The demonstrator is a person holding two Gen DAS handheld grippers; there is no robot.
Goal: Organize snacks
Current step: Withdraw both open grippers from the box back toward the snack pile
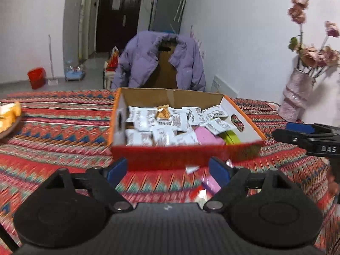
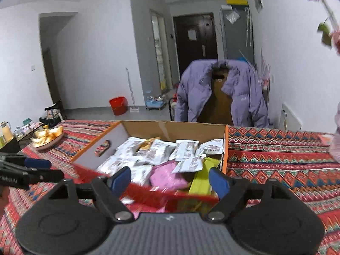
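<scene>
Red zigzag-patterned cloth (image 1: 63, 131) covers the bench, the widest thing in both views. Behind it a lilac puffer jacket (image 1: 148, 59) hangs over a brown chair back. On the cloth stands an open cardboard box (image 1: 182, 155) with an orange-red outside, white inner walls and oval handle cut-outs. A pink vase (image 1: 297, 97) of dried roses stands at the bench's far right, and a plate of yellowish food (image 2: 47, 138) at its far left. On the floor beyond is a red bucket (image 2: 118, 105).

Inside the box lie the snacks: many small white sachets (image 1: 161, 125) in a loose heap, one orange sachet (image 1: 163, 112) on top near the back, a pink packet (image 2: 167, 176) and a yellow-green packet (image 2: 203, 176) by the right wall. More small packets, blurred, lie on the cloth just in front of the box.

The left claw (image 1: 169, 171) hangs in front of the box's near wall, blue pads spread wide with nothing between them. The right claw (image 2: 170, 179) hangs over the box's near right corner, equally wide and gripping nothing.
</scene>
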